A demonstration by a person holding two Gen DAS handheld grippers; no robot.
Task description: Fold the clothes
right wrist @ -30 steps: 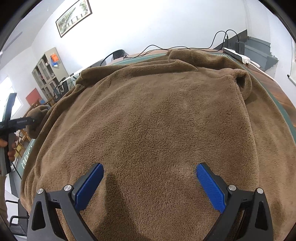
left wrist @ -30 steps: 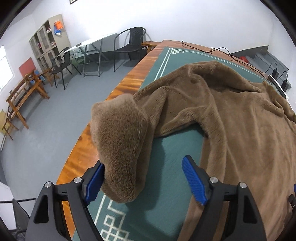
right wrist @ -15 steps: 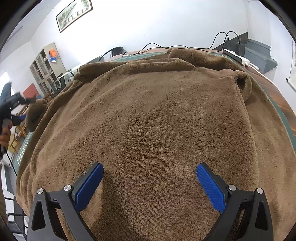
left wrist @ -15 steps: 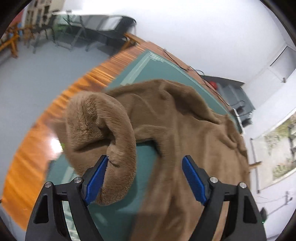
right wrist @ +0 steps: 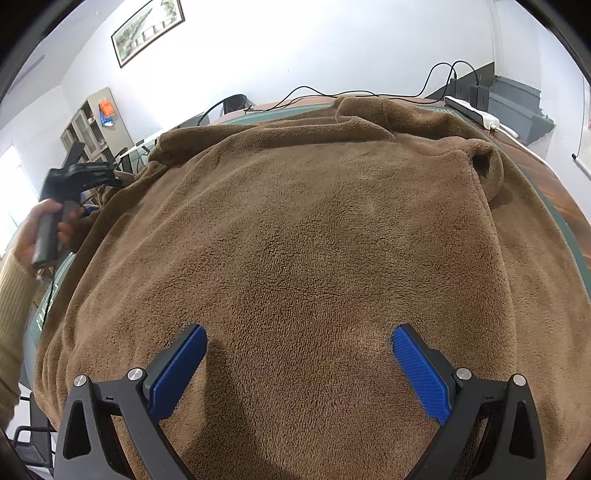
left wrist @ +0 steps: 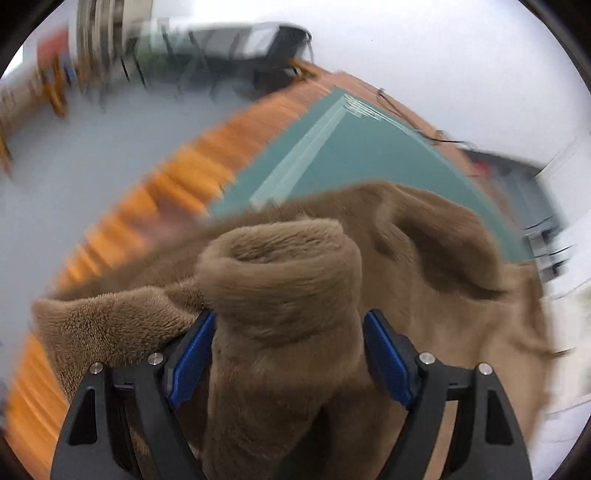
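Your left gripper (left wrist: 288,354) stands wide, sleeve (left wrist: 280,273) draped between the pads, unpinched; carry it flat across the brown fleece garment (right wrist: 314,240) on the table (left wrist: 354,147). Right gripper (right wrist: 299,365) gapes empty above.

We are in what looks like an office or meeting room. A framed landscape picture (right wrist: 147,31) hangs on the plain white wall (right wrist: 314,44), and a grey cabinet (right wrist: 96,127) with glass doors holds a few orange and blue items. A black chair (right wrist: 231,105) stands beyond the long wooden bench (right wrist: 569,192), which carries a green mat (left wrist: 354,147), a white power strip (right wrist: 474,110) and black cables (right wrist: 369,92). The floor (left wrist: 92,155) is plain grey.
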